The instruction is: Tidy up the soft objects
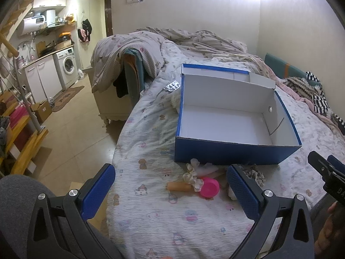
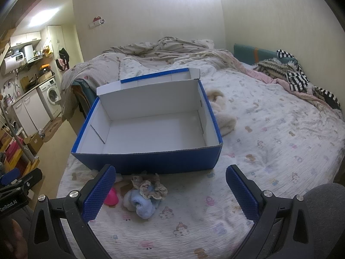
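I see the soft pile, a blue sock [image 2: 145, 206] and frilly scrunchie [image 2: 151, 186], on the bed [image 2: 269, 142] just before the empty blue box [image 2: 151, 161]. My left gripper [image 1: 171, 185] and right gripper [image 2: 171, 185] hover level above it, jaws apart, holding nothing.

Both grippers, left gripper [image 1: 171, 191] and right gripper [image 2: 170, 191], are hanging side by side, jaws spread wide, gripping nothing.
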The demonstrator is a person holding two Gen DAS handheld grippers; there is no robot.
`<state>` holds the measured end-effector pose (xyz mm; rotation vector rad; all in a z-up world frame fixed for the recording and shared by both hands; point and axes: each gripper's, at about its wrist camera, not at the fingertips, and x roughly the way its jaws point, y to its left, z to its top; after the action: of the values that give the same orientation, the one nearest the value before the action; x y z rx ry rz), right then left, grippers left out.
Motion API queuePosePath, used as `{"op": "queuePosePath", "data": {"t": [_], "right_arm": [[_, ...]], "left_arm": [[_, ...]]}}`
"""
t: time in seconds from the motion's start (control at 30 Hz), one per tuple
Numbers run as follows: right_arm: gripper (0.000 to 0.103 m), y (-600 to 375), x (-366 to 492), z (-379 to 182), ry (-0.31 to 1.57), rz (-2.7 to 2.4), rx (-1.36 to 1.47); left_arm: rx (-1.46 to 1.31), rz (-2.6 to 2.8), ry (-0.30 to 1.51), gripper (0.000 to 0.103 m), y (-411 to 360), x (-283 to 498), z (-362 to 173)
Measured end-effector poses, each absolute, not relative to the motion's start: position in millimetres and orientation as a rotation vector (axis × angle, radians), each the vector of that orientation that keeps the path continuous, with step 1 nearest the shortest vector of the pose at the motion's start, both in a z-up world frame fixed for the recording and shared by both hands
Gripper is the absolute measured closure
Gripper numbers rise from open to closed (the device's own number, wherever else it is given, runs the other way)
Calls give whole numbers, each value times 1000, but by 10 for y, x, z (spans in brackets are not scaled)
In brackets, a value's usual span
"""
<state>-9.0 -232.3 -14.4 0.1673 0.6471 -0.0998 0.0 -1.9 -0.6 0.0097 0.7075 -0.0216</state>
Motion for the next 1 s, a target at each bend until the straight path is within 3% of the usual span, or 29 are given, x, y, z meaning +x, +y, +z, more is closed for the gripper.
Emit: {"op": "queuePosePath", "data": {"t": [1.0], "right_arm": [[0, -2327, -94, -149, 649, -98, 172]], "left_arm": [[9, -21, 706, 0, -19, -6, -11]]}}
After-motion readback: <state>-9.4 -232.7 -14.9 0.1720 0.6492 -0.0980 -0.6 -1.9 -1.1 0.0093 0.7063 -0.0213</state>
